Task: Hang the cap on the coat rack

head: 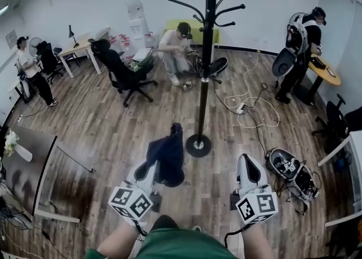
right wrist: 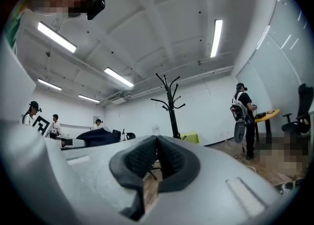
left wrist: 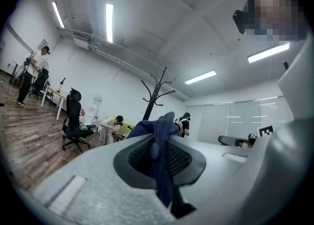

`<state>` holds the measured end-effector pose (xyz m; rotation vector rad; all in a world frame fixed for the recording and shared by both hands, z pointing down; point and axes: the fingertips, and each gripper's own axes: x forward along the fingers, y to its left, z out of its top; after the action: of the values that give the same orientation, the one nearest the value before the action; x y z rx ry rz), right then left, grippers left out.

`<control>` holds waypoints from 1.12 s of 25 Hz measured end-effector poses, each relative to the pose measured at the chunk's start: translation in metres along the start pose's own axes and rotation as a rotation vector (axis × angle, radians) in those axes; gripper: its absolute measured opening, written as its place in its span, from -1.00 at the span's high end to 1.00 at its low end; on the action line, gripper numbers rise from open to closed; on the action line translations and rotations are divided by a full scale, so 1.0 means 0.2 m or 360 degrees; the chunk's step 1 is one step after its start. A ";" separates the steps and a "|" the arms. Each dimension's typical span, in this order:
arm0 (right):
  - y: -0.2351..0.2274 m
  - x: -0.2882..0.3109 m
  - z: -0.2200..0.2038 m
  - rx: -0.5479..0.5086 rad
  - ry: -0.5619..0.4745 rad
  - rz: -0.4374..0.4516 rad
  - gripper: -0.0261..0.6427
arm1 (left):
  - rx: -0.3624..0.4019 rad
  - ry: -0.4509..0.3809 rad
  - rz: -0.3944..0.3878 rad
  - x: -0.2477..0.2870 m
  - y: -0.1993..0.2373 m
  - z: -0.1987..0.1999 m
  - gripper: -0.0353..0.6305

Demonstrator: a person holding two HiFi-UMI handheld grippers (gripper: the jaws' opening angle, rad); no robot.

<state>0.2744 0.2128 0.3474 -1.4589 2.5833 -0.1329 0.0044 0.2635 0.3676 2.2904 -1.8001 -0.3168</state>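
My left gripper point(left wrist: 159, 146) is clamped on a fold of the dark blue cap point(left wrist: 164, 121) — the cloth runs down between the pads and bunches up above them. In the head view the cap hangs off that gripper's tip, low down and just left of the coat rack's round base.

My right gripper point(right wrist: 157, 145) carries nothing. Its pads meet at the tips, and only a sliver of floor shows between them lower down. Both grippers point roughly level toward the black coat rack point(head: 205, 82), which stands upright on the wooden floor point(head: 102, 122) straight ahead of me. The cap is near the pole but apart from it, well below the curved hooks.

Behind the rack a person point(head: 175, 43) sits bent over in front of a yellow-green seat point(head: 195, 26). A black office chair point(head: 121, 71) stands to the left. A white cable point(head: 249, 105) loops across the boards on the right — beyond it another person stands at a round table point(head: 328, 71)
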 end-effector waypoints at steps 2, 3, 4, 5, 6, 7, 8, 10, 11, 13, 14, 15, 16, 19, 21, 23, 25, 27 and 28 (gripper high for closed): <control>-0.03 0.02 -0.04 0.0015 0.0019 0.0004 0.91 | 0.0012 -0.0004 0.0026 0.02 0.04 0.00 0.82; -0.04 0.04 -0.05 0.0018 0.0024 0.0006 0.91 | 0.0022 -0.0010 0.0037 0.03 0.06 0.01 0.82; -0.05 0.06 -0.06 0.0019 0.0028 0.0007 0.91 | 0.0033 -0.0017 0.0047 0.05 0.08 0.02 0.82; -0.06 0.08 -0.06 0.0018 0.0031 0.0004 0.91 | 0.0042 -0.0023 0.0056 0.08 0.10 0.03 0.82; -0.07 0.10 -0.06 0.0016 0.0035 -0.0001 0.91 | 0.0047 -0.0029 0.0063 0.11 0.12 0.04 0.82; -0.09 0.13 -0.06 0.0011 0.0040 -0.0011 0.91 | 0.0047 -0.0033 0.0068 0.14 0.15 0.05 0.82; -0.11 0.15 -0.06 0.0003 0.0046 -0.0022 0.91 | 0.0042 -0.0038 0.0070 0.18 0.17 0.05 0.82; -0.13 0.22 -0.07 -0.0015 0.0056 -0.0050 0.91 | 0.0024 -0.0049 0.0066 0.24 0.24 0.06 0.82; -0.14 0.25 -0.08 -0.0024 0.0060 -0.0066 0.91 | 0.0015 -0.0053 0.0061 0.28 0.28 0.07 0.82; -0.14 0.34 -0.10 -0.0043 0.0068 -0.0096 0.91 | -0.0006 -0.0059 0.0045 0.35 0.38 0.07 0.82; -0.14 0.39 -0.10 -0.0052 0.0071 -0.0109 0.91 | -0.0017 -0.0060 0.0035 0.39 0.42 0.08 0.82; -0.13 0.45 -0.10 -0.0061 0.0071 -0.0120 0.91 | -0.0026 -0.0059 0.0025 0.43 0.47 0.09 0.82; -0.12 0.50 -0.09 -0.0070 0.0067 -0.0132 0.91 | -0.0032 -0.0058 0.0015 0.48 0.52 0.10 0.82; -0.08 0.67 -0.08 -0.0085 0.0058 -0.0174 0.91 | -0.0032 -0.0052 -0.0012 0.60 0.68 0.14 0.82; -0.05 0.78 -0.10 -0.0093 0.0064 -0.0198 0.91 | -0.0033 -0.0044 -0.0031 0.68 0.79 0.16 0.82; -0.01 0.89 -0.13 -0.0106 0.0070 -0.0210 0.91 | -0.0037 -0.0028 -0.0049 0.75 0.91 0.15 0.82; 0.05 1.00 -0.16 -0.0124 0.0062 -0.0215 0.91 | -0.0026 -0.0007 -0.0069 0.82 1.03 0.15 0.82; 0.10 1.09 -0.18 -0.0150 0.0062 -0.0230 0.91 | 0.0001 0.0011 -0.0092 0.88 1.13 0.15 0.82; 0.11 1.13 -0.19 -0.0165 0.0069 -0.0242 0.91 | 0.0015 0.0017 -0.0105 0.91 1.18 0.15 0.82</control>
<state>0.1334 0.0307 0.3568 -1.7075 2.5457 -0.0509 -0.1808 0.0304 0.4023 2.3571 -1.7272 -0.3074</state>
